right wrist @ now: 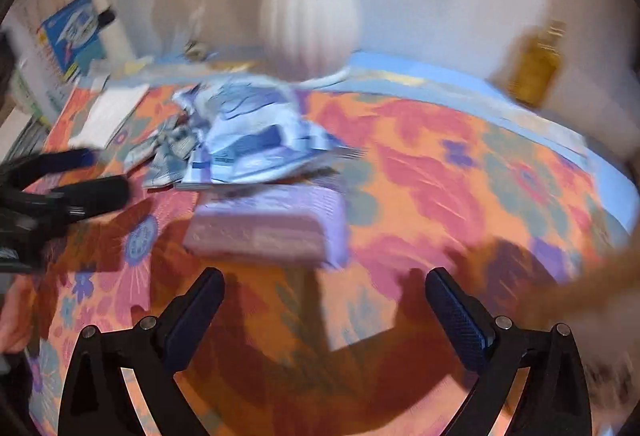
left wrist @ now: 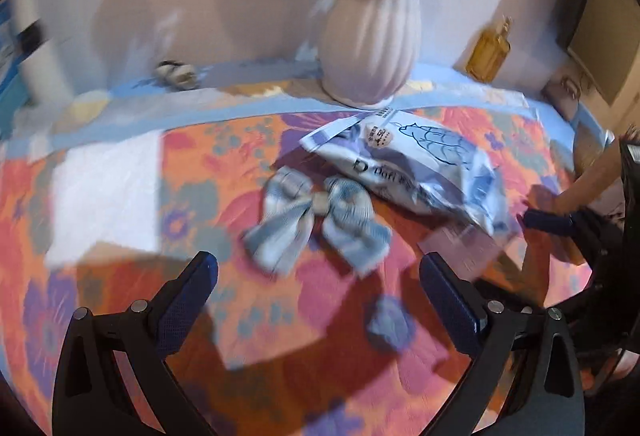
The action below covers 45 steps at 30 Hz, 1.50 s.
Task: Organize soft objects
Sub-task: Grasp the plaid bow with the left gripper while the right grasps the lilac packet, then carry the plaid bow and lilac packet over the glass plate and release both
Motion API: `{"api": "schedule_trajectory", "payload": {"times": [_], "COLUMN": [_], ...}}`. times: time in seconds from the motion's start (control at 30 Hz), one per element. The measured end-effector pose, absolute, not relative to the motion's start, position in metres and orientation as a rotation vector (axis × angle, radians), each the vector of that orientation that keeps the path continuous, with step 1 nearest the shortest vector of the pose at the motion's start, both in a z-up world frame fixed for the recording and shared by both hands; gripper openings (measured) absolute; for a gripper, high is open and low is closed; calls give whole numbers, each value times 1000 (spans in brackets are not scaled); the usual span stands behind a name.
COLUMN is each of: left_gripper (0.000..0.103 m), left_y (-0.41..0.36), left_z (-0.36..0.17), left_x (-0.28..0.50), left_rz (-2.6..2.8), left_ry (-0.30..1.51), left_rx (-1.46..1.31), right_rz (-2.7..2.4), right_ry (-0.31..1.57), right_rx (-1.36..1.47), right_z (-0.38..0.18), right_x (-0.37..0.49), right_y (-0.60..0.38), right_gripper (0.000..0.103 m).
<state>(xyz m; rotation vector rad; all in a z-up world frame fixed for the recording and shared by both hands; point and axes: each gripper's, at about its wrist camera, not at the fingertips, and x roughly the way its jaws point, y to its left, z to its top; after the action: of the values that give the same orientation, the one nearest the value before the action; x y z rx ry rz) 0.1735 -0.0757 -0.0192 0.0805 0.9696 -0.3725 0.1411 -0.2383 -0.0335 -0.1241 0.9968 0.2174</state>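
A blue-and-white checked fabric bow (left wrist: 316,220) lies on the flowered tablecloth (left wrist: 248,156), just ahead of my open, empty left gripper (left wrist: 318,272). A crumpled blue-and-white soft packet (left wrist: 416,168) lies behind it to the right. In the right wrist view the packet (right wrist: 260,132) and the bow (right wrist: 168,152) sit at the middle left, with a flat purple pack (right wrist: 272,220) in front of them. My right gripper (right wrist: 324,290) is open and empty, just short of the purple pack. The left gripper's fingers (right wrist: 92,192) show at the left edge there.
A white ribbed vase (left wrist: 372,48) stands at the back of the table, with an amber bottle (left wrist: 490,52) to its right. A white paper sheet (left wrist: 108,192) lies on the left. A small blue patch (left wrist: 390,322) sits near my right finger. Both views are motion-blurred.
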Motion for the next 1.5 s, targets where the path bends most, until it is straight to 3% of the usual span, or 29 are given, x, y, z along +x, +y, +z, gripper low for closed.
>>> {"api": "schedule_trajectory", "payload": {"times": [0.3, 0.37, 0.43, 0.47, 0.53, 0.6, 0.77, 0.87, 1.27, 1.5], "left_gripper": [99, 74, 60, 55, 50, 49, 47, 47, 47, 47], "left_y": [-87, -93, -96, -97, -97, -98, -85, -67, -41, -48], "left_z": [-31, -29, -28, -28, -27, -26, -10, -10, -1, 14], "left_x": [201, 195, 189, 188, 184, 182, 166, 156, 5, -44], "left_rz": [-317, -318, -335, -340, -348, -342, -361, -374, -355, -419], "left_ry": [947, 910, 884, 880, 865, 853, 738, 779, 743, 694], "left_rx": [119, 161, 175, 177, 185, 191, 131, 32, -28, -41], "right_rz": [298, 300, 322, 340, 365, 358, 413, 406, 341, 503], "right_ry": [967, 953, 927, 909, 873, 840, 816, 817, 827, 868], "right_rx": [-120, -128, -133, -141, -186, -244, -218, -213, -229, 122], "right_z": [-35, -34, -32, -30, -28, -28, -25, -25, -35, -35], "right_x": [173, 168, 159, 153, 139, 130, 92, 53, -65, -100], "right_y": [-235, -232, -229, -228, -221, -209, -199, -196, -191, -220], "right_gripper": [103, 102, 88, 74, 48, 38, 37, 38, 38, 38]}}
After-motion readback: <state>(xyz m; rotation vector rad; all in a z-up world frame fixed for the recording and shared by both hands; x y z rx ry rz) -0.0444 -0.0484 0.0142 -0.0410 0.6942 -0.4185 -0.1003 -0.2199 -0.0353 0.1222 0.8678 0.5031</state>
